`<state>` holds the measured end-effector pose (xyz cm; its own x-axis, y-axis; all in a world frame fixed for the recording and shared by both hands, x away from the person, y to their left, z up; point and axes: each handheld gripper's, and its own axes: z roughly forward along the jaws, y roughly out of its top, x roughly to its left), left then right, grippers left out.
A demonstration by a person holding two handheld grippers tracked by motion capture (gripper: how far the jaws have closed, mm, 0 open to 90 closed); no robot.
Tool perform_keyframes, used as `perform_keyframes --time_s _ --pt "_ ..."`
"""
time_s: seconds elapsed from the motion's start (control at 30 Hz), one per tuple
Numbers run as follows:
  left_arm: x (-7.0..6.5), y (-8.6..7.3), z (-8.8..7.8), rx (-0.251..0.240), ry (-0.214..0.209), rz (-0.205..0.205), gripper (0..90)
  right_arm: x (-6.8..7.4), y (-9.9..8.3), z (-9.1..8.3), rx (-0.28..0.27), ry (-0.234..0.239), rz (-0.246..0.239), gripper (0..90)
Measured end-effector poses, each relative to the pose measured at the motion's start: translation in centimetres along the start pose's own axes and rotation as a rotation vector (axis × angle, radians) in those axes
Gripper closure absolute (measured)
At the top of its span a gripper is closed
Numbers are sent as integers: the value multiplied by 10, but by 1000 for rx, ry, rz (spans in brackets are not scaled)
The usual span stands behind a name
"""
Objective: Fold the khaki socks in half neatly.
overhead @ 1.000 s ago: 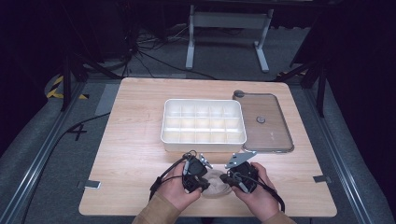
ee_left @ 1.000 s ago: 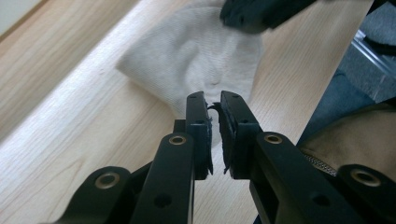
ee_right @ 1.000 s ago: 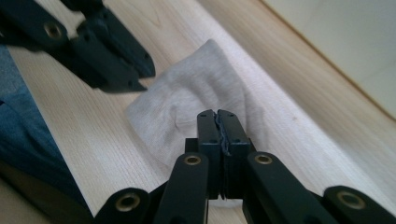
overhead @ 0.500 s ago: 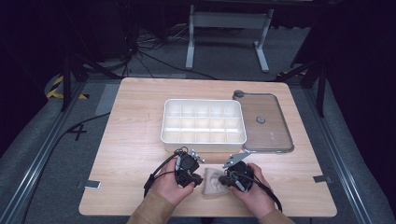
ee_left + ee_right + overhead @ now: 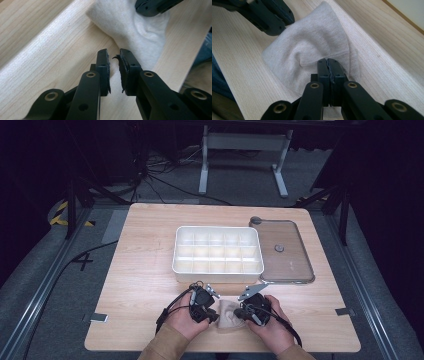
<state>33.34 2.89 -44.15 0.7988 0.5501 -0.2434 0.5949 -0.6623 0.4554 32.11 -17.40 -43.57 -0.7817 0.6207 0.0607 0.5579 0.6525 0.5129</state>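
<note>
Both tongs are down at the near edge of the desk (image 5: 150,270), one on each side of a small pale knit cloth (image 5: 229,316), sock-like fabric by the ribbing.

Right tongs (image 5: 328,65): jaws pressed fully together with a pinch of cloth between them; the fabric puckers into a ridge running up to the tips. I read that as a real grip, but a thin one, just a fold.

Left tongs (image 5: 114,58): jaws parted by a narrow gap, tips over the cloth's edge, nothing clamped that I can see. The pad on one jaw looks torn and curling off.

Risks as I see them:
- A shallow pinch on the right could slip out if I pull or lift fast. Stretchy knit slides.
- That ragged left pad may snag the weave or grip unevenly, so a close could catch one layer or drag the cloth sideways.
- The cloth sits close to the desk's near edge; a slip there may send it off the desk toward my lap.
- The tongs are near each other, so a careless close could knock jaw on jaw.

The white compartment tray (image 5: 218,253) and the clear lid (image 5: 285,251) beside it sit well apart from the cloth.
</note>
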Motion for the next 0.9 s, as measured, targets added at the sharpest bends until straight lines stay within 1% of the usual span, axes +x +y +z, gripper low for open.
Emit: perform_keyframes --time_s 0.07,0.17,0.27,0.3,0.4,0.43,0.47,0.53,0.57,0.6,0.63,0.7,0.73,0.77,0.8,0.83,0.87,0.9 --pt "1 -1 3 1 1 -1 791 0 0 0 0 -1 -2 900" --pt "2 -1 3 -8 -3 -2 797 0 0 0 0 -2 -5 900" --pt "1 0 5 -5 -2 11 793 0 0 0 -1 -2 -7 900" --pt "0 -1 6 -5 -13 16 777 0 0 1 -3 -1 -11 900" --pt "-2 0 7 -10 -10 19 778 1 0 1 -1 -1 -11 900" --pt "-3 1 6 -1 -7 23 778 1 0 1 0 1 -11 900" --pt "-3 1 7 -15 -9 40 783 1 0 1 0 1 -12 900" --pt "-6 2 6 -19 -4 48 785 2 0 1 1 1 -13 900" --pt "-8 2 5 -33 -12 48 785 2 0 1 0 -1 -14 900" --pt "-8 2 5 -33 -12 48 783 2 0 1 0 -1 -14 900" --pt "-11 3 3 -52 -22 68 783 3 0 1 -1 0 -17 900" --pt "-14 6 0 -79 -36 87 757 5 0 2 -1 3 -25 900" --pt "-16 6 0 -84 -35 94 757 6 0 3 0 4 -26 900" --pt "-18 7 -1 -78 -36 105 757 8 0 3 -2 11 -26 900" --pt "-19 7 0 -87 -37 112 758 9 1 4 -4 21 -24 900" --pt "-21 7 0 -87 -35 110 758 10 1 5 -10 35 -21 899" --pt "-21 8 -1 -79 -26 122 759 11 1 6 -16 51 -22 900" --pt "-22 8 -2 -80 -18 122 762 12 1 7 -18 50 -24 899"
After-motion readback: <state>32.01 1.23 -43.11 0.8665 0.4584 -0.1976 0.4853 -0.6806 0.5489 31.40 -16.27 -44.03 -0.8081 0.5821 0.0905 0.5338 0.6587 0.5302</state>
